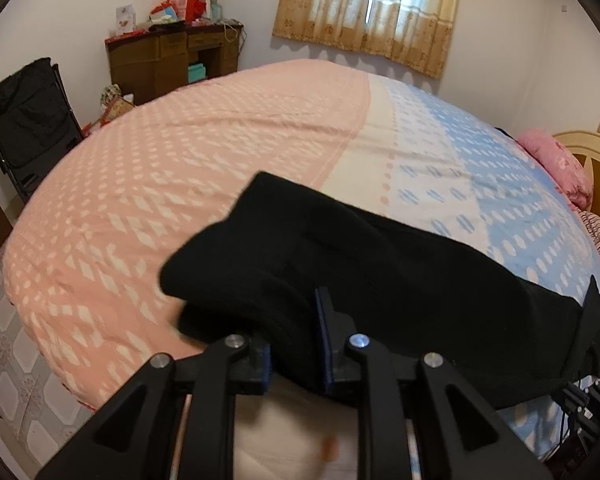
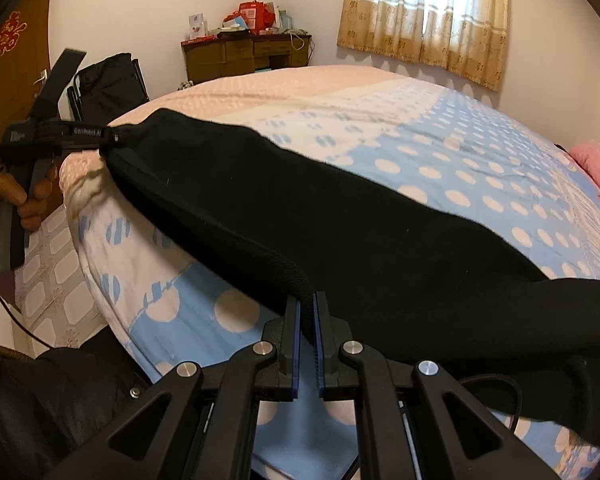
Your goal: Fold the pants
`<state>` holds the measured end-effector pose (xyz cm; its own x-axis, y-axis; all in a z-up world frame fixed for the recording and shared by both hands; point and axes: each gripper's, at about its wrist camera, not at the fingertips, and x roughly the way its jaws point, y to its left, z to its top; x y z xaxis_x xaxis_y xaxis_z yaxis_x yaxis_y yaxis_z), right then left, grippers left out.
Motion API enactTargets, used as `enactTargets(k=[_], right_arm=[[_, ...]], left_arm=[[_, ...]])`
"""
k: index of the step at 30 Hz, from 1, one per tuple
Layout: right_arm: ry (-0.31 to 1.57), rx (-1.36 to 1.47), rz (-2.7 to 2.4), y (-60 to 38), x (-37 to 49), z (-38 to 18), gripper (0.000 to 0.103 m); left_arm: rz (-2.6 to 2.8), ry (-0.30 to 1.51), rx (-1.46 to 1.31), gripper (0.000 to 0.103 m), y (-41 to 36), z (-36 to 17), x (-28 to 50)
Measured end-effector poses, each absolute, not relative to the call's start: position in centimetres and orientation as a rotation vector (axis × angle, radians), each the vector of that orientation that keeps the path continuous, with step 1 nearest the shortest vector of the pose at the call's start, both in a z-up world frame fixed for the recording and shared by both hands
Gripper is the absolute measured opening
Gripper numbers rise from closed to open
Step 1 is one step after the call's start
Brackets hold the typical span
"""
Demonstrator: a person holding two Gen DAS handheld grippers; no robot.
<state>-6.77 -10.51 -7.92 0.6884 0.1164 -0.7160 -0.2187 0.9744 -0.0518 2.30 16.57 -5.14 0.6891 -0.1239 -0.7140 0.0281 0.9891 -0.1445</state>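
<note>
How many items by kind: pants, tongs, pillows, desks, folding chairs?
Black pants: 1
Tongs: 2, left tongs and right tongs, each shut on the pants
Pink pillow: 1
Wooden desk: 1
Black folding chair: 1
Total: 6

The pants (image 2: 340, 216) were plain black, the bedspread (image 1: 204, 152) pink, cream and blue with white spots, the pillow (image 1: 556, 164) pink floral, the curtain (image 2: 424, 8) beige with tan borders.
</note>
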Motion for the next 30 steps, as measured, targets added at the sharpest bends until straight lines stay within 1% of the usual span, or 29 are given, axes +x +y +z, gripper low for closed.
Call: enactTargets(k=[2, 4, 6, 7, 8, 10, 14, 16, 17, 18, 20, 22, 25, 26, 30], right_arm=[[0.807, -0.147, 0.189, -10.5, -6.7, -8.6, 0.006], [0.839, -0.143, 0.186, -10.6, -6.5, -9.6, 0.007], [0.835, -0.137, 0.183, -10.6, -6.5, -10.0, 0.009], [0.830, -0.139, 0.183, -10.6, -6.6, -9.9, 0.010], [0.833, -0.134, 0.186, -10.7, -6.6, -9.9, 0.012], [0.845, -0.091, 0.208, -11.2, -6.5, -9.5, 0.014], [0.829, 0.092, 0.267, -13.9, -6.9, -7.5, 0.019], [0.785, 0.210, 0.296, -15.6, -7.0, -5.7, 0.026], [0.764, 0.252, 0.313, -16.2, -6.8, -5.0, 0.039], [0.736, 0.297, 0.331, -16.8, -6.5, -4.1, 0.054], [0.677, 0.363, 0.353, -17.6, -5.2, -2.5, 0.064], [0.670, 0.410, 0.416, -17.6, -2.7, -1.7, 0.064], [0.762, 0.337, 0.489, -15.2, 2.1, -1.6, 0.064], [0.804, 0.282, 0.500, -13.9, 4.1, -2.1, 0.064], [0.896, 0.216, 0.553, -11.7, 7.9, -4.4, 0.064]], left_arm=[[-0.048, 0.815, -0.083, 0.034, 17.1, -5.5, 2.0], [-0.020, 0.820, -0.049, 0.039, 17.6, -5.7, 1.6], [-0.005, 0.819, -0.034, 0.051, 18.3, -5.3, 0.7], [0.039, 0.811, -0.007, 0.066, 18.7, -4.9, 0.2], [0.070, 0.799, 0.011, 0.073, 19.1, -4.7, -0.1], [0.098, 0.774, 0.033, 0.077, 19.8, -3.8, -0.9], [0.218, 0.709, 0.042, 0.076, 20.8, -2.0, -1.3], [0.235, 0.675, 0.025, 0.076, 20.9, -1.4, -1.3], [0.224, 0.661, 0.012, 0.076, 20.7, -1.2, -1.3], [0.204, 0.647, 0.002, 0.076, 20.3, -1.1, -1.2], [0.162, 0.628, -0.001, 0.076, 18.9, -1.3, -0.9], [0.133, 0.627, 0.022, 0.076, 17.4, -2.2, -0.4], [0.152, 0.658, 0.086, 0.076, 15.6, -3.9, 0.6], [0.155, 0.666, 0.097, 0.076, 15.3, -4.2, 0.7], [0.169, 0.678, 0.124, 0.076, 15.2, -5.1, 0.4]])
